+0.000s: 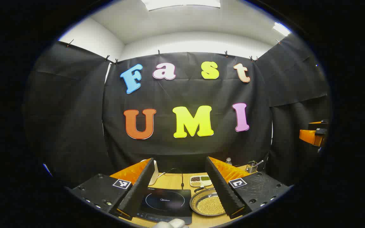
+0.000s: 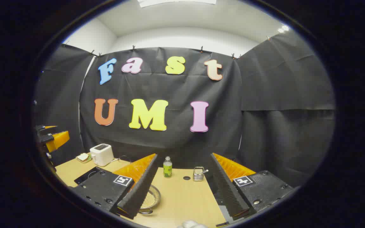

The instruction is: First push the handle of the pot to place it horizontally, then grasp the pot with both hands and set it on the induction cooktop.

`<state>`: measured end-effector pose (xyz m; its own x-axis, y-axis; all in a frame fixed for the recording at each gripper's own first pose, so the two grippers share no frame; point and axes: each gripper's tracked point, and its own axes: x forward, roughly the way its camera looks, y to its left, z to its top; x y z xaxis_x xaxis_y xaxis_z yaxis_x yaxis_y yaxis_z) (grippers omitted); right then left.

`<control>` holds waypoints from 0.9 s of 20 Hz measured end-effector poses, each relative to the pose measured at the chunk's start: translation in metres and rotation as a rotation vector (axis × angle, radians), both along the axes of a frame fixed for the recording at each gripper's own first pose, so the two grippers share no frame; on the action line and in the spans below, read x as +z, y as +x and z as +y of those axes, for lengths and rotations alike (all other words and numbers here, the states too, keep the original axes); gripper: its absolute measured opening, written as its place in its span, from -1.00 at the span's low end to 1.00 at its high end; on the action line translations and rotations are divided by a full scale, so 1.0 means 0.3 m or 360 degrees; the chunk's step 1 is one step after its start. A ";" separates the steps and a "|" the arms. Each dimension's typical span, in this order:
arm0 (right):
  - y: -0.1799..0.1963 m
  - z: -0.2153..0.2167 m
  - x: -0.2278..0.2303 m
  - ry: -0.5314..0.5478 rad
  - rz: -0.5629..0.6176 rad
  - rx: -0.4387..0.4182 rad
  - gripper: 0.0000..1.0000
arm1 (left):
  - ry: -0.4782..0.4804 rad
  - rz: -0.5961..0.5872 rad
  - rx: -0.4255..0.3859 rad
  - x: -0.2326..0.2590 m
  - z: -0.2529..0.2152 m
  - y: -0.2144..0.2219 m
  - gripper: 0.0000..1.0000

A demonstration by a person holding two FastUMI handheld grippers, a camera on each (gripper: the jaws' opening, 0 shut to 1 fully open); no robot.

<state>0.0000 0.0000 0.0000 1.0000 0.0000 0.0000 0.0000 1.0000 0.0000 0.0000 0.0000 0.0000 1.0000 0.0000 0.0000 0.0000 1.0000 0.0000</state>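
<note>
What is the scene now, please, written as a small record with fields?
pot: steel pot holding small yellowish beads, on the wooden table, right of the cooktop
cooktop: black induction cooktop, nothing on it
pot handle: dark handle at the pot's far rim
left gripper: open, above table, holding nothing
right gripper: open, holding nothing
other items: white toaster, green bottle

pot (image 1: 208,205) silver, yellow beads | cooktop (image 1: 166,203) black | toaster (image 2: 101,154) white
</note>
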 end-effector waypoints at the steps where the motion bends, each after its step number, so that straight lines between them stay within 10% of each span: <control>1: -0.002 0.000 -0.001 -0.0002 0.0002 -0.0004 1.00 | -0.0003 0.0004 -0.0008 0.001 -0.002 0.000 0.92; 18: -0.026 0.141 -0.081 -0.0063 0.0102 0.0099 1.00 | 0.0034 0.0003 -0.0026 -0.021 0.024 -0.041 0.92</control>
<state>-0.0078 0.0424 -0.0244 0.9960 0.0608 -0.0651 -0.0633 0.9973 -0.0377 -0.0124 0.0071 -0.0062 0.9999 -0.0165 -0.0019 0.0165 0.9996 0.0215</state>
